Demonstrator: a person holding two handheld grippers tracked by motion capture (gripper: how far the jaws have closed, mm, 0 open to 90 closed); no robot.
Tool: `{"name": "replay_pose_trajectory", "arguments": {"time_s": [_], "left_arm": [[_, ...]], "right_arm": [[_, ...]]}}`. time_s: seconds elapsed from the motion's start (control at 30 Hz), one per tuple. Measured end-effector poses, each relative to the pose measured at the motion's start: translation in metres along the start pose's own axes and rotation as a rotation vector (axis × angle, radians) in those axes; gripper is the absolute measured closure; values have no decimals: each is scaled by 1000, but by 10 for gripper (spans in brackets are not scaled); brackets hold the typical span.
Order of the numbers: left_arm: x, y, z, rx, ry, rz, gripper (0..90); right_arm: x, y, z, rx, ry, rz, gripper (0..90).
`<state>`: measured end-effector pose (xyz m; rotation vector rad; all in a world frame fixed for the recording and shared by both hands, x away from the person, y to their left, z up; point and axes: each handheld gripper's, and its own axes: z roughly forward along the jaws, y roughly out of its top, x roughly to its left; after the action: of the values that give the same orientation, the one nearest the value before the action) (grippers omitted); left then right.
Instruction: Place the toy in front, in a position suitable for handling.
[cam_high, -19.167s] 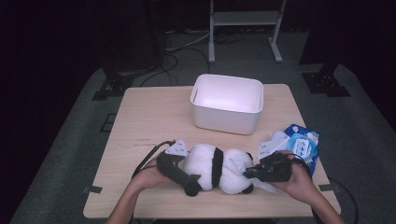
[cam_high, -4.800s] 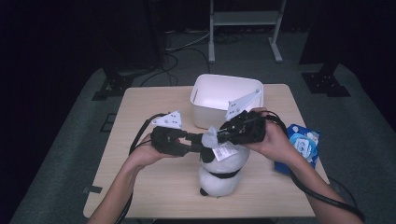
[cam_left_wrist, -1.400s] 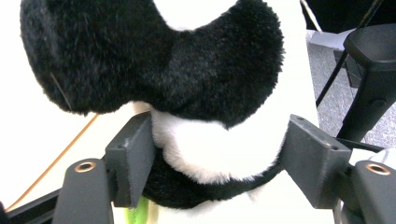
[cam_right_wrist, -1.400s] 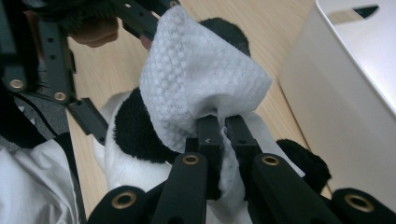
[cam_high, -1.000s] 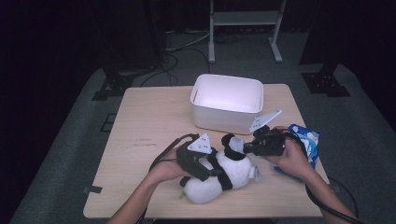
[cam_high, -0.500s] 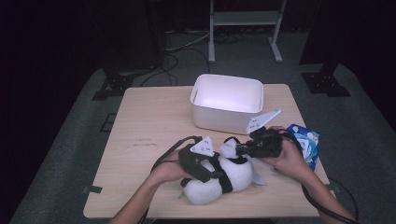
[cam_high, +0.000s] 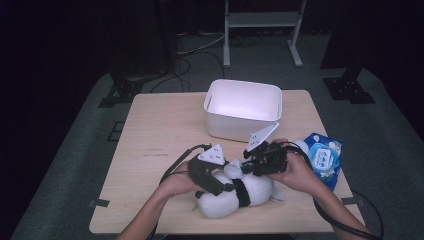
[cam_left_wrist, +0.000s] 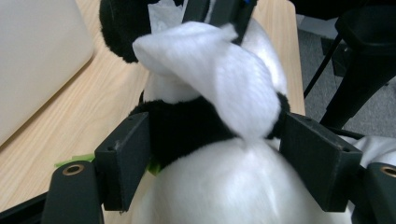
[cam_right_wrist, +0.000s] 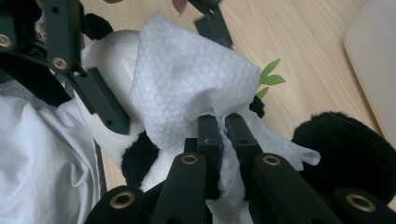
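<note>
Left gripper (cam_left_wrist: 219, 154): jaws spread around the panda (cam_left_wrist: 215, 186), one pad on each side of its black band, both pressed against the plush. In the high view this left gripper (cam_high: 225, 186) lies across the panda's (cam_high: 235, 196) middle, jaws pointing right, hand behind it at the near table edge.

Right gripper (cam_right_wrist: 223, 135): jaws nearly together, pinching a white wipe (cam_right_wrist: 187, 88). The wipe bunches up past the jaw tips and drapes over the panda's (cam_right_wrist: 107, 56) white fur; a tail of it hangs back between the jaws. In the left gripper view the same wipe (cam_left_wrist: 219, 70) sits just beyond the jaws, on top of the panda, with the other gripper's dark jaws at its far end. From above, the right gripper (cam_high: 248, 165) points left, its tips over the panda's upper end, close to the left gripper.

Panda: lying on its side on the table (cam_high: 160, 130), near the front edge, under and between both grippers. Small green leaves (cam_right_wrist: 268, 77) show beside it on the wood.

Beyond the grippers: a white bin (cam_high: 243, 107), standing apart from the panda. To the right of the right hand, a blue wipe pack (cam_high: 322, 157) at the table's right edge.
</note>
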<state>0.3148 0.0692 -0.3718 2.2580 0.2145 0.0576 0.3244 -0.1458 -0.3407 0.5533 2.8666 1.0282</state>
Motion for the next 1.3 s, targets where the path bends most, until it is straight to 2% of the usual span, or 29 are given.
{"name": "replay_pose_trajectory", "arguments": {"time_s": [0.13, 0.23, 0.57, 0.73, 1.03, 1.3], "left_arm": [[-3, -1, -5, -3, 0, 2, 214], [-3, -3, -9, -11, 4, -1, 205], [2, -13, -24, -54, 30, -34, 174], [2, -15, -30, -62, 32, -32, 167], [2, -18, -29, -84, 17, -50, 140], [1, -19, -28, -75, 1, -51, 98]], "right_arm": [[-3, -3, -1, -3, -3, 20, 858], [-6, -4, -2, 2, -15, 17, 858], [-17, -14, -8, -8, -39, 63, 858], [-23, -21, -13, -18, -47, 87, 858], [-28, -37, -22, -37, -48, 116, 858], [-33, -56, -28, -54, -56, 157, 858]]}}
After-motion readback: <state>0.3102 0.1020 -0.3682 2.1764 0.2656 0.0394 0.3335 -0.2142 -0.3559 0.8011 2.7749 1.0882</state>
